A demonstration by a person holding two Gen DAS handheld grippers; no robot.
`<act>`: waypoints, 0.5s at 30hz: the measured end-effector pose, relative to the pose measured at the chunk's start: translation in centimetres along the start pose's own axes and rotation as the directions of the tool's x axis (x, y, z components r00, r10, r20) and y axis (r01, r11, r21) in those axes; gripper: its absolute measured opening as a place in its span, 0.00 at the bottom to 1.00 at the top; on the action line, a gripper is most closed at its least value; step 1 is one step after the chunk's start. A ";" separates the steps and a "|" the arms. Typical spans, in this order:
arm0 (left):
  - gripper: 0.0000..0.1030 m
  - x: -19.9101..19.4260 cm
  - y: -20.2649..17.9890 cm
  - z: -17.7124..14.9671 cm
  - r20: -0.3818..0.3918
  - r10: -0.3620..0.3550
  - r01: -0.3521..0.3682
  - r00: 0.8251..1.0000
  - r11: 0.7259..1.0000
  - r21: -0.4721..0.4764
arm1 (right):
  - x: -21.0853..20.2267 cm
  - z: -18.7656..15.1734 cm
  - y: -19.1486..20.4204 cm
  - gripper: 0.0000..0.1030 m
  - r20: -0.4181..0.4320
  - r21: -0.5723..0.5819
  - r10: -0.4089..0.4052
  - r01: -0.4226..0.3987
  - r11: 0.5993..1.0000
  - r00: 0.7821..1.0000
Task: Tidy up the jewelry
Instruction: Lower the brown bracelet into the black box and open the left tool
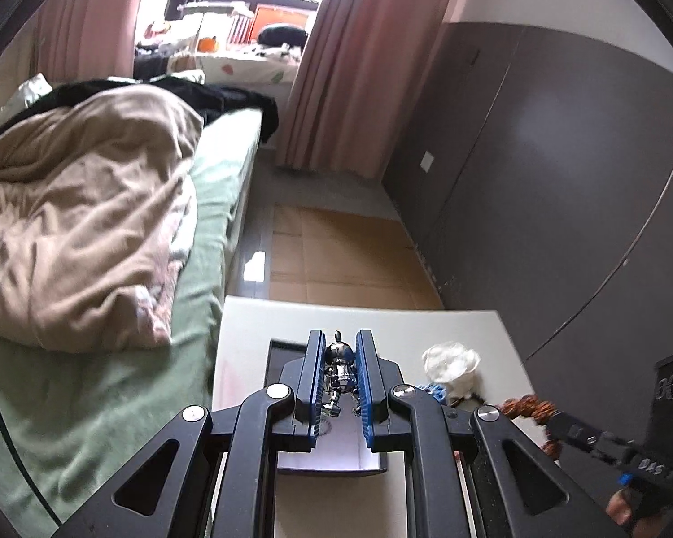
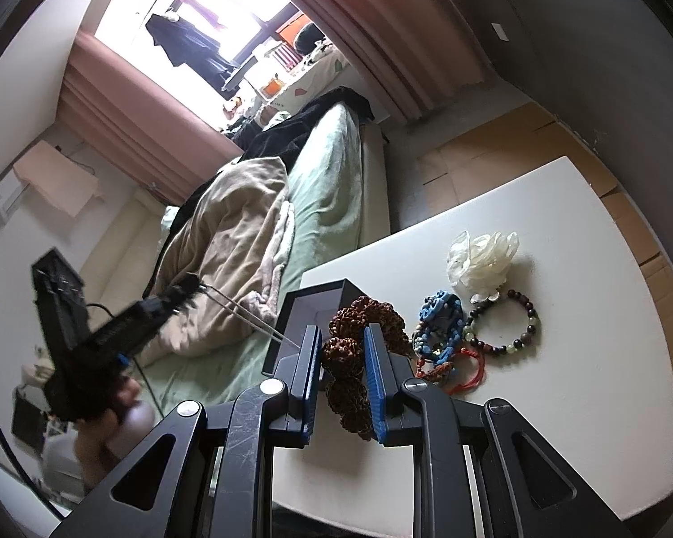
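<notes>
My left gripper (image 1: 341,349) is shut on a shiny silver figure charm (image 1: 340,370) and holds it above a black box (image 1: 287,345) with a white inside on the white table (image 1: 246,340). My right gripper (image 2: 342,336) is shut on a brown rough-bead bracelet (image 2: 359,336) just in front of the same black box (image 2: 318,300). On the table to the right lie a blue carved bracelet (image 2: 439,318), a red cord bracelet (image 2: 464,372), a dark mixed-bead bracelet (image 2: 507,323) and a white fabric flower (image 2: 482,260).
A bed with a beige blanket (image 1: 80,224) and green sheet stands left of the table. A grey wardrobe wall (image 1: 538,179) runs on the right. Cardboard covers the floor (image 1: 336,251) beyond the table. The right gripper's body (image 1: 605,444) shows low right in the left wrist view.
</notes>
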State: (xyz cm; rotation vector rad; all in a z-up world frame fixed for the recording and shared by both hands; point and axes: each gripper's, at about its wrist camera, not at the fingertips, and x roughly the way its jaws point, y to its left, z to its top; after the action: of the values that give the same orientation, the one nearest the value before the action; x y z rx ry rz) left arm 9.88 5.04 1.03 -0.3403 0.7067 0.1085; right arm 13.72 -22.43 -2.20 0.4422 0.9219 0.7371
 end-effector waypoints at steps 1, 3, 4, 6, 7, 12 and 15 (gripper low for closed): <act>0.14 0.5 0.1 -0.3 -0.014 0.004 -0.004 1.000 1.000 0.000 | 0.1 0.0 0.0 0.20 0.003 -0.001 0.000 0.000 1.000 1.000; 0.14 1.4 0.2 -1.0 -0.044 0.002 -0.002 0.999 1.000 0.008 | 0.1 -0.1 0.2 0.20 0.013 -0.004 -0.002 0.002 1.000 1.000; 0.14 2.1 0.2 -1.5 -0.067 0.006 -0.005 0.998 1.000 0.013 | 0.1 -0.1 0.3 0.20 0.019 -0.009 -0.005 0.005 1.000 1.000; 0.14 3.5 0.3 -2.3 -0.115 0.020 -0.019 0.993 1.000 0.011 | 0.0 0.0 0.7 0.20 0.036 -0.025 -0.012 0.013 1.000 0.999; 0.14 4.0 0.4 -2.5 -0.131 0.027 -0.026 0.991 1.000 0.008 | 0.0 0.0 0.9 0.20 0.044 -0.032 -0.014 0.015 0.999 0.999; 0.16 5.6 1.2 -2.8 -0.198 -0.023 0.013 0.980 0.999 -0.051 | -0.3 0.0 1.5 0.20 0.072 -0.052 -0.020 0.023 0.998 0.997; 0.43 5.1 1.5 -2.6 -0.192 -0.039 0.027 0.981 0.997 -0.066 | 0.0 -0.1 1.7 0.20 0.077 -0.049 -0.018 0.022 0.999 0.997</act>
State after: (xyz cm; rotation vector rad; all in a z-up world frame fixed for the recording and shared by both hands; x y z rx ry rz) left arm 11.82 5.45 -4.53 -0.4271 0.8912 0.0671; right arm 13.00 -21.28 -1.20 0.4144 0.8335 0.7187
